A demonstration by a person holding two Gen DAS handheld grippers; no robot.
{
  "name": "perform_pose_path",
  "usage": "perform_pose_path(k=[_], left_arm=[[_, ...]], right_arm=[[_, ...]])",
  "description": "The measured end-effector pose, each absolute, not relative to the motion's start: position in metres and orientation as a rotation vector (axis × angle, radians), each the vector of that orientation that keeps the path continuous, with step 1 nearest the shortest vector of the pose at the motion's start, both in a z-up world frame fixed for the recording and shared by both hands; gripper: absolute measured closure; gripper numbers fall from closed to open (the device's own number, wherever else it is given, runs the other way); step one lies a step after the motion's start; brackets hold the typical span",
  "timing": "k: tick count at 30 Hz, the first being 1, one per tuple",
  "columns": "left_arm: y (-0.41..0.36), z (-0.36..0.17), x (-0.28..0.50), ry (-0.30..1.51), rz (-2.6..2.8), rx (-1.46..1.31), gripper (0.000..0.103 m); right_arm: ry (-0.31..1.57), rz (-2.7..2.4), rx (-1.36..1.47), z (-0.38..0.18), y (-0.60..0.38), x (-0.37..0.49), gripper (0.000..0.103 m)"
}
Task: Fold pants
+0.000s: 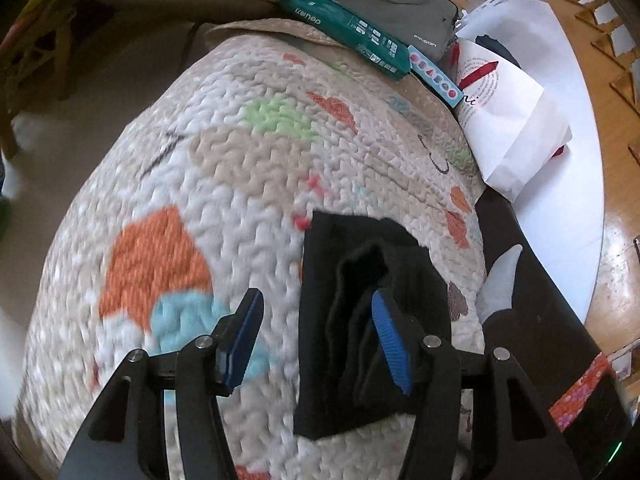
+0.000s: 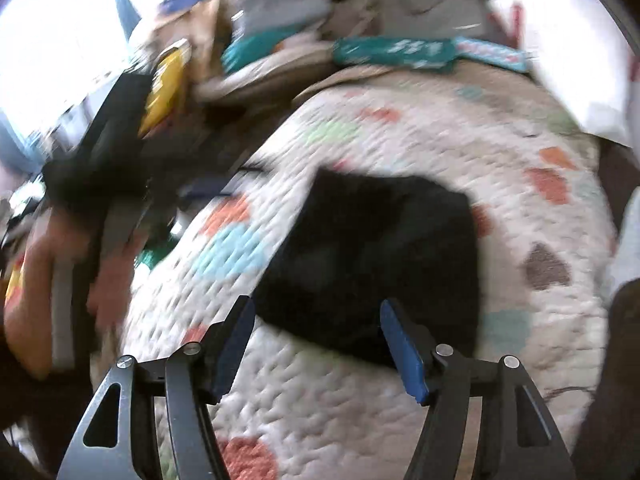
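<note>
Pants (image 1: 360, 320): black, folded into a compact block, lying on the quilt (image 1: 240, 184); in the left wrist view its layered edge faces the camera, loose folds bunched at the middle.
Quilt: white and beige, stitched texture, patches of orange, light blue, green and red; it covers the surface under the pants.
Left tongs (image 1: 316, 344): jaws apart, blue pads (image 1: 390, 344) bare. The right pad stands in front of the pants' folds and the left pad is over bare quilt beside them; the pads do not press on the cloth.
Right tongs (image 2: 320, 344): jaws wide, nothing between them but quilt. The pants lie just beyond the tips, and the right pad overlaps their near edge in the view; whether it touches them cannot be told from the blurred view.
Teal pack (image 1: 348, 28): long, printed in white, at the quilt's far edge.
Grey case (image 1: 396, 4): behind the teal pack, touching it.
Dotted box (image 1: 434, 76): small, light blue with coloured spots, at the end of the teal pack.
White bag (image 1: 516, 120): paper, with a red mark, on the right beside the quilt.
White tabletop (image 1: 568, 208): round, right of the quilt, over a wooden floor (image 1: 616, 264).
Person: a hand (image 2: 44, 280) at the left edge of the right wrist view, heavily blurred.
</note>
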State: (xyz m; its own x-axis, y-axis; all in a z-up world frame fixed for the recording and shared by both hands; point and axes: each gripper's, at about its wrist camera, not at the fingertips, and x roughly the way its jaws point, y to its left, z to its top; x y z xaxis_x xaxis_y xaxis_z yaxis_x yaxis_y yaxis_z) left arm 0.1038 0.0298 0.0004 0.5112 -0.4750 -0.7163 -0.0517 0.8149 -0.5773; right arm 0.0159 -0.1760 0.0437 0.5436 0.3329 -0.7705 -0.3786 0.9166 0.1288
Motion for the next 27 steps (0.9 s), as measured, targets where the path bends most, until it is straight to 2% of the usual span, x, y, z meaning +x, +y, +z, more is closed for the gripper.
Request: perform_pose_path(k=[5,13,15,16,17,20,23,27], left_arm=[[0.010,-0.007,0.081,1.020,-0.292,-0.534,0.047],[-0.006,-0.026,0.074,1.020,-0.375,-0.486,0.047],[-0.007,-0.033,0.077,1.041,-0.382,-0.496,0.060],[-0.008,-0.038,0.079,1.063,-0.395,-0.521,0.075],[-0.008,-0.040,0.080,1.074,-0.393,-0.532,0.077],[-0.006,-0.042,0.081,1.080,-0.377,-0.567,0.079],[-0.001,-0.043,0.079,1.084,-0.357,-0.601,0.081],[0.011,-0.050,0.077,1.110,-0.301,-0.645,0.082]], right_arm=[[0.913,0.364,-0.038,0.055,-0.178,0.064,0.039],[1.132,0.430,-0.090,0.033,-0.113,0.152,0.038],[1.173,0.387,-0.166,0.025,-0.102,0.164,0.038],[1.194,0.360,-0.207,0.019,-0.098,0.169,0.038],[1.216,0.345,-0.234,0.015,-0.096,0.172,0.038],[1.247,0.324,-0.281,0.009,-0.096,0.175,0.064],[1.242,0.314,-0.313,0.011,-0.090,0.174,0.070],[1.243,0.295,-0.334,0.005,-0.078,0.181,0.070]])
